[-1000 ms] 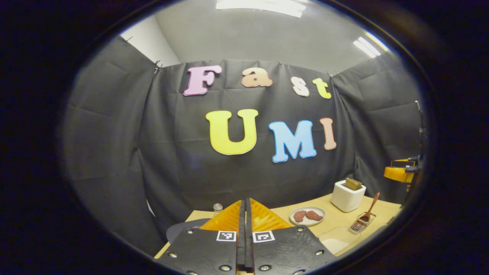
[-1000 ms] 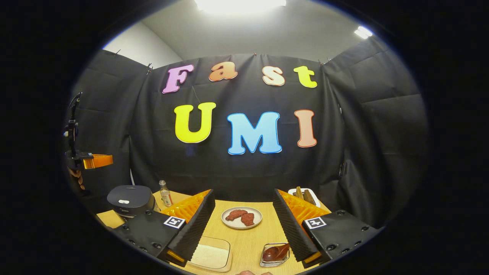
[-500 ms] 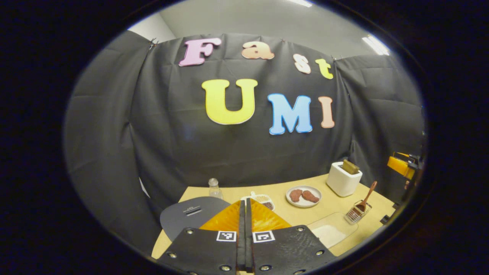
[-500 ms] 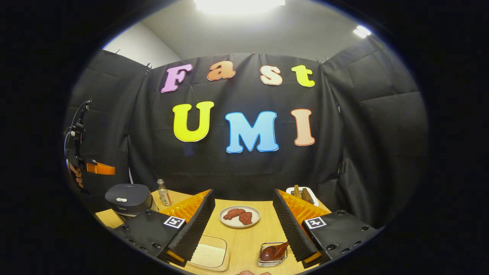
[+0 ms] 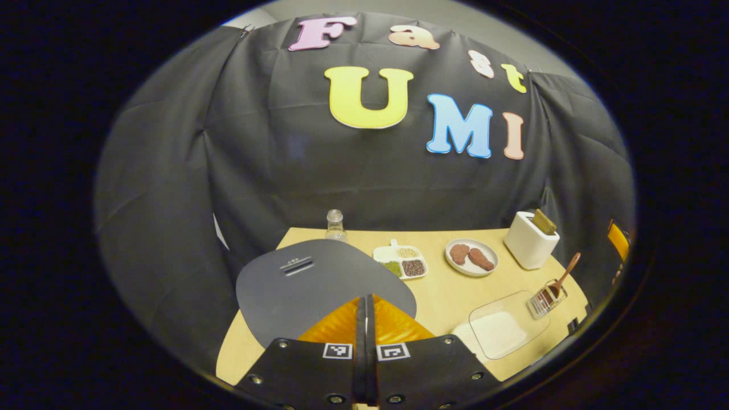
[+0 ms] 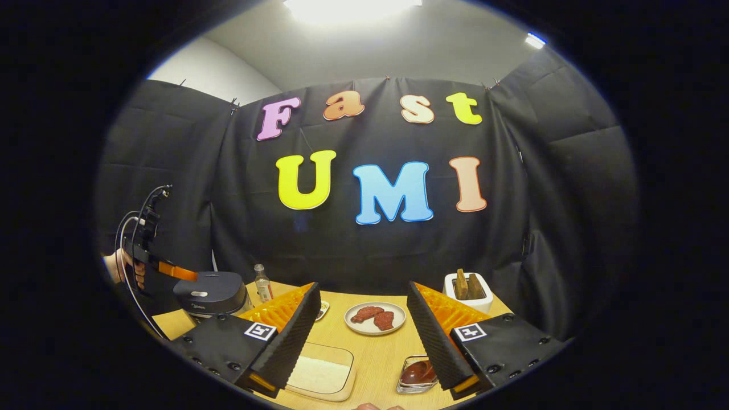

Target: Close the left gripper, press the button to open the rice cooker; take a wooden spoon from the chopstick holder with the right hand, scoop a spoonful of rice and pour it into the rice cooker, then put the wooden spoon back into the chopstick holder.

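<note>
Two fingers of the left gripper (image 5: 365, 310) sit pressed together at bottom centre, holding nothing, right over the dark grey cooker (image 5: 319, 285) lid, shut, just above them. Spoon (image 5: 561, 279) stands in its holder (image 5: 545, 298) at right.

Right gripper view: right gripper (image 6: 364, 319) spread wide, empty; cooker (image 6: 211, 293) lower left, spoon (image 6: 418, 373) bottom centre between the fingers.

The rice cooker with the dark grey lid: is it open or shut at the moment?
Shut. The dark grey rice cooker has its lid lying flat on the body, and the left gripper, fingers closed together, hovers above it.
</note>
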